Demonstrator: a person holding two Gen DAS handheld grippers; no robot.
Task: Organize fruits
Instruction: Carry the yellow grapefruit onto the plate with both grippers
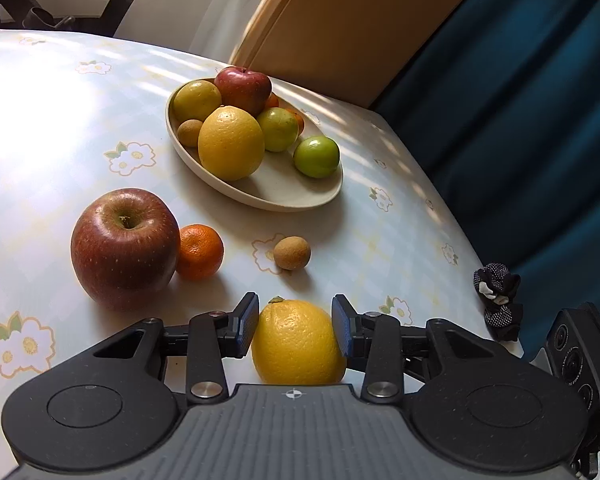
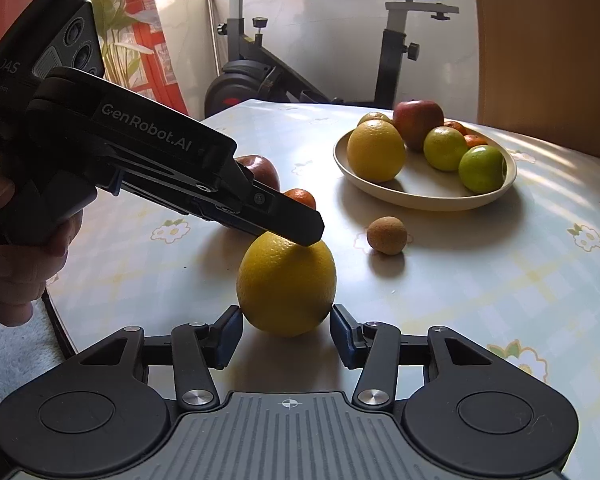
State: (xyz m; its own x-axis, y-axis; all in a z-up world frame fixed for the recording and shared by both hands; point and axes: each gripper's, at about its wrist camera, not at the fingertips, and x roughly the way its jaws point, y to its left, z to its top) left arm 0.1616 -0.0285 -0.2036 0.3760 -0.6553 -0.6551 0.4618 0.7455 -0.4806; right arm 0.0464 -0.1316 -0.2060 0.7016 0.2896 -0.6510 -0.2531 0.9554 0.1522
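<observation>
Pinching one lemon (image 1: 298, 340), the left gripper (image 1: 296, 330) sits near the bowl (image 1: 300, 196). Spread, the right gripper (image 2: 286, 334) flanks it untouching. Beside it: one apple (image 1: 124, 248), one mandarin (image 1: 200, 252).

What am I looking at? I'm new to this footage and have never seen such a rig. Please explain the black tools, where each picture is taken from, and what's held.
A person holds two hand tongs, each with a camera looking along its fingers. One picture is from the left gripper, clamped on a yellow citrus fruit; the other from the right gripper, open at that fruit's near side. On the table lie a red apple, a mandarin, a small brown fruit and a plate of fruit.
</observation>
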